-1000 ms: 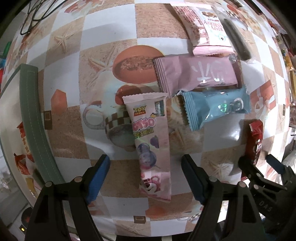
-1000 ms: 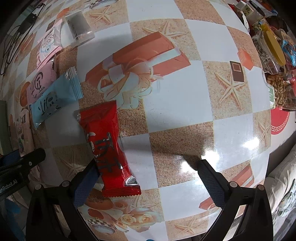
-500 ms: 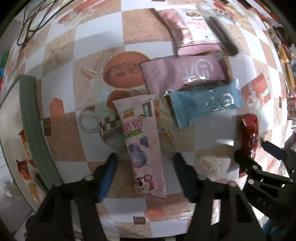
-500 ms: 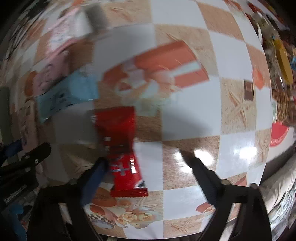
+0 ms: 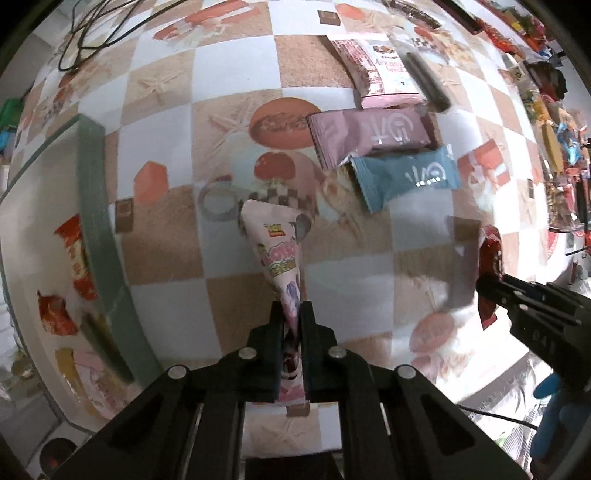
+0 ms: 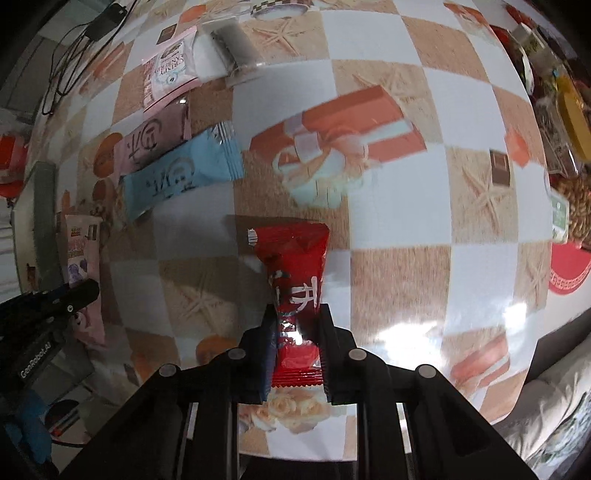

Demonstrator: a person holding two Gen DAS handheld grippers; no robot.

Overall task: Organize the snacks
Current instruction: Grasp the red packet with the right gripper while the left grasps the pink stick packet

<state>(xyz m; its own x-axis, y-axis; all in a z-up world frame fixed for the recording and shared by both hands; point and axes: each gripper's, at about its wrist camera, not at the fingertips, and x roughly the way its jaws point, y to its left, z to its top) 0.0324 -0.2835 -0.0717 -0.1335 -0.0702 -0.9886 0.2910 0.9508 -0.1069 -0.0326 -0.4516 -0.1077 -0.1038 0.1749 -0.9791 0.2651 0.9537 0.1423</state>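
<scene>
My left gripper (image 5: 292,314) is shut on a pink Toy Story snack packet (image 5: 277,246) and pinches its lower half, with the packet raised off the checkered tablecloth. My right gripper (image 6: 297,317) is shut on a red snack packet (image 6: 295,266), also lifted. The red packet (image 5: 489,254) and right gripper show at the right of the left wrist view. The pink packet (image 6: 79,254) shows at the left of the right wrist view. A green-rimmed tray (image 5: 92,206) with several snacks in it lies to the left.
A mauve packet (image 5: 369,136), a light blue packet (image 5: 404,175), a pink cookie packet (image 5: 380,70) and a clear packet with a dark bar (image 5: 424,77) lie on the table ahead. Jars and more snacks (image 6: 569,122) crowd the right edge. Cables (image 5: 92,33) lie far left.
Both grippers have closed, the left on the pink Toy Story packet and the right on the red packet. Both packets now stand up off the table, and the views have pulled back.
</scene>
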